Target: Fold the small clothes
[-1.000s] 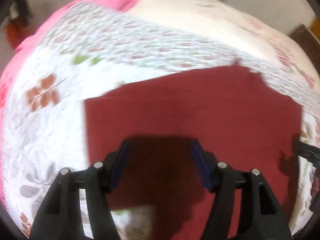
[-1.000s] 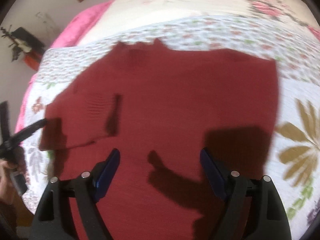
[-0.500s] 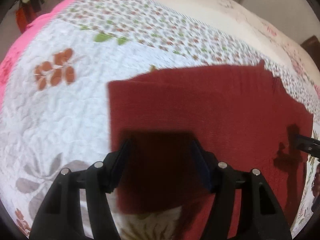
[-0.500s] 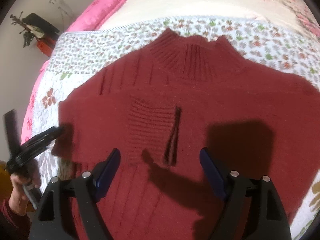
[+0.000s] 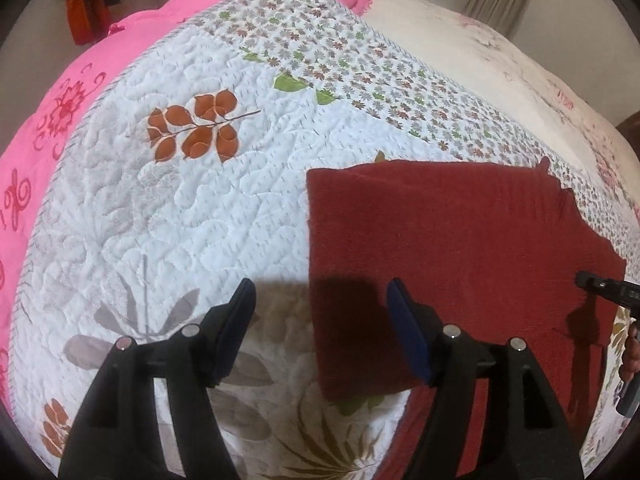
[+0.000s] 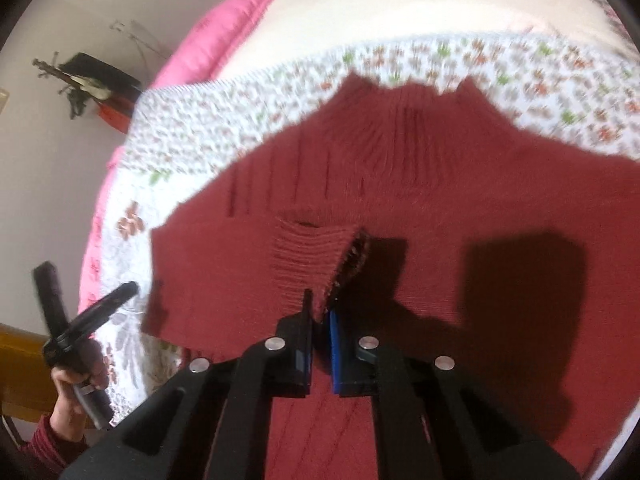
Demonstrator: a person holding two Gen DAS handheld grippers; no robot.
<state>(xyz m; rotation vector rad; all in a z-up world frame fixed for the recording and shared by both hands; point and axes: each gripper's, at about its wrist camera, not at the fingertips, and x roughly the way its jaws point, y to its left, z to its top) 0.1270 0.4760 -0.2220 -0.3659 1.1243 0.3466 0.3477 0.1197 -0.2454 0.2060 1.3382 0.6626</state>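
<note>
Right gripper (image 6: pixel 320 316) clamped the ribbed cuff (image 6: pixel 316 256) of a dark-red knitted sweater (image 6: pixel 440 208) mid-frame — sleeve fold apparently underway; left gripper (image 5: pixel 320 304) hovered spread apart, lower centre, likely needing the edge next.

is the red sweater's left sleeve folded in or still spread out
Folded in: on the red sweater the ribbed cuff lies across the chest, pinched by the shut right gripper.

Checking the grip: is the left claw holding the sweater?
No, the left claw is open, empty above the quilt beside the sweater.
</note>
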